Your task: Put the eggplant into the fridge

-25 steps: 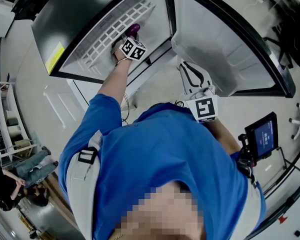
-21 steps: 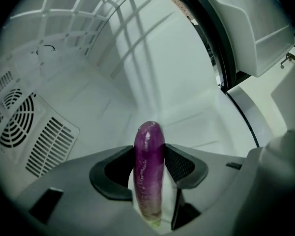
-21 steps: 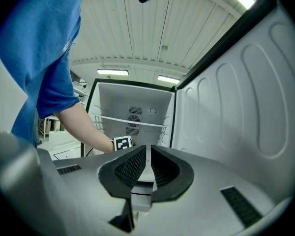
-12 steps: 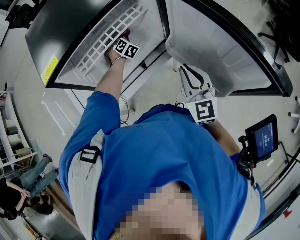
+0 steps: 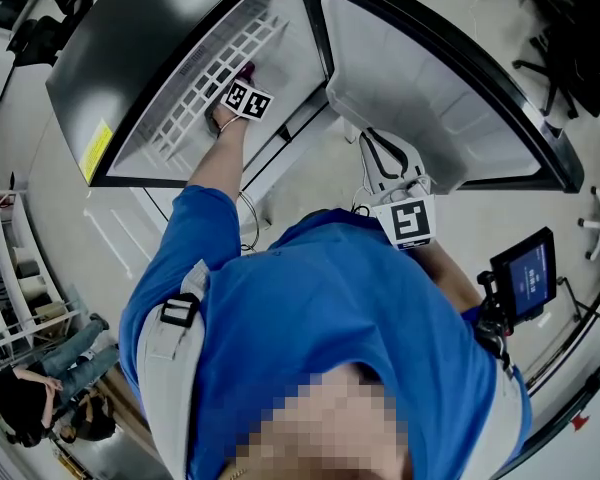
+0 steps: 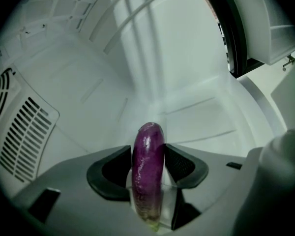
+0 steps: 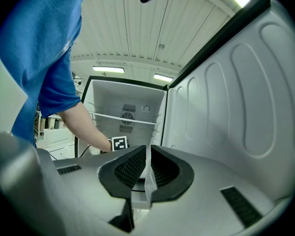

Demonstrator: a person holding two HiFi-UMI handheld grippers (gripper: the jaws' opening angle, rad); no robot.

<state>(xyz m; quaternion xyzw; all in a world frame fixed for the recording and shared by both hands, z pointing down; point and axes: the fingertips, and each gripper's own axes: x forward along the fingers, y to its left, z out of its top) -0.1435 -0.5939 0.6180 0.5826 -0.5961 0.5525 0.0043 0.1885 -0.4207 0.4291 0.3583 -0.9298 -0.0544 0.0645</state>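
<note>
Reaching deeper into the fridge [image 6: 177,58] than before, the left hand-held gripper [image 6: 148,154] clenches the eggplant [image 6: 147,181], which next needs lowering and releasing.

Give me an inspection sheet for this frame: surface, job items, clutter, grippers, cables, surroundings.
Surface: fridge interior white and bare; nothing seen on the wire shelf.
Job's things: eggplant, purple, inside the compartment, clamped between the left jaws; door wide open.
Clutter: nothing seen.
Grippers: left gripper shut on the eggplant; right gripper jaws together, empty, held outside by the door.
Cables: thin cable loops beside the left forearm; its ends cannot be traced.
Surroundings: screen on a stand at right; rack and other people at left.
</note>
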